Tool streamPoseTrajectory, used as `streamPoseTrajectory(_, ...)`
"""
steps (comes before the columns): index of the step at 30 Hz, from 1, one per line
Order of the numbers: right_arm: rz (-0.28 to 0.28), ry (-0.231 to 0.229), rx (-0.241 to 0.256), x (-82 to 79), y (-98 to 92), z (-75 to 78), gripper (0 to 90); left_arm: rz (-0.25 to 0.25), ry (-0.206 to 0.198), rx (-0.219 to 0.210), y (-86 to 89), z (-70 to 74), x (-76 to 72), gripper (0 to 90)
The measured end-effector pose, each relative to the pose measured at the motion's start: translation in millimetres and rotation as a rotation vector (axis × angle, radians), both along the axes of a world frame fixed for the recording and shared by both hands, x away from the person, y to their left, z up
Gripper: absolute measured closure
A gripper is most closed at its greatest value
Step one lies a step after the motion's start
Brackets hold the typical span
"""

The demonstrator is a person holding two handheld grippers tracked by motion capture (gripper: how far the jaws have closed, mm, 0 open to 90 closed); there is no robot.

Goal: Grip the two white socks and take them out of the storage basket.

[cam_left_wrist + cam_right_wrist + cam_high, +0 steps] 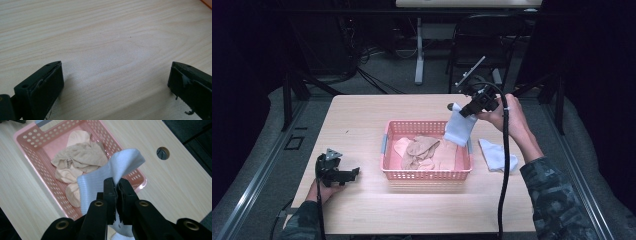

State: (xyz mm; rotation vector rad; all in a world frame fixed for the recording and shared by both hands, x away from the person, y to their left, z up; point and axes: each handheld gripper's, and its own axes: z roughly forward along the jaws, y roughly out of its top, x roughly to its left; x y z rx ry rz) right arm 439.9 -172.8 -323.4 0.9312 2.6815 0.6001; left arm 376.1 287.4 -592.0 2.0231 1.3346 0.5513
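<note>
White sock (107,173) hangs clamped in right gripper (116,185) fingers above pink basket (427,174) holding beige socks (421,150); left gripper (343,175) fingers spread wide over table (105,37).

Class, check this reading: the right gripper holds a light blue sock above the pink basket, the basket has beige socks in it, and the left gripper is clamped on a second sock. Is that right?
Not quite. The left gripper holds nothing: in the left gripper view its jaws stand wide apart over the bare table. The rest stands: the right gripper is shut on the light blue sock above the pink basket holding beige socks.
</note>
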Motion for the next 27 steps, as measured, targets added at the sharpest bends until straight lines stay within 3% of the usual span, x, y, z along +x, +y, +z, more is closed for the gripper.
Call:
streamPoseTrajectory(7,-0.037,-0.015,-0.006,-9.3,-25.8,10.8,85.4,0.000,0.000,0.000,0.0,0.0,0.0,0.2)
streamPoseTrajectory(15,-0.085,-0.032,-0.016,-17.8,-52.8,10.8,85.4,0.000,0.000,0.000,-0.1,0.0,0.0,0.2)
streamPoseTrajectory(27,-0.186,0.004,-0.038,-17.2,-96.0,-11.4,85.4,0.000,0.000,0.000,-0.1,0.0,0.0,0.2)
